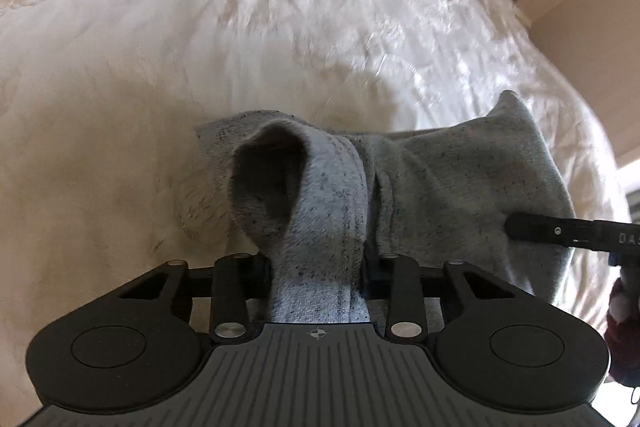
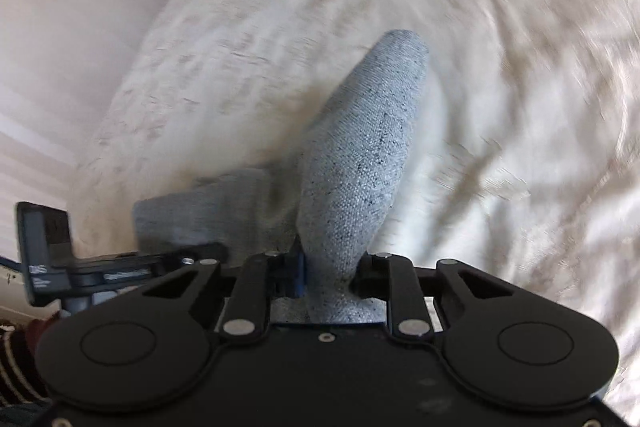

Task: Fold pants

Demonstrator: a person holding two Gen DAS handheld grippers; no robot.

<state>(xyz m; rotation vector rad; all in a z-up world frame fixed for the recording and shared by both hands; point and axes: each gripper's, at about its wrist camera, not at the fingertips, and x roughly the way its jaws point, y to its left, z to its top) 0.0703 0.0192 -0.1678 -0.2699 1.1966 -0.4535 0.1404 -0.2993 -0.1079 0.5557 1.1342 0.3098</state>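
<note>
Your left gripper [image 1: 320,267] is clamped on a fold of the grey pants [image 1: 440,179], your right gripper [image 2: 332,279] pinching another bunch, the cloth raised over the white bed [image 1: 200,27].

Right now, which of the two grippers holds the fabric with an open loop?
The left gripper: its bunch of grey pants curls into an open loop; the right gripper holds a closed fold.

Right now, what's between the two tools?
Only the grey pants. Left wrist view shows cloth stretching from the left tool to the right tool, each clamped on it.
</note>
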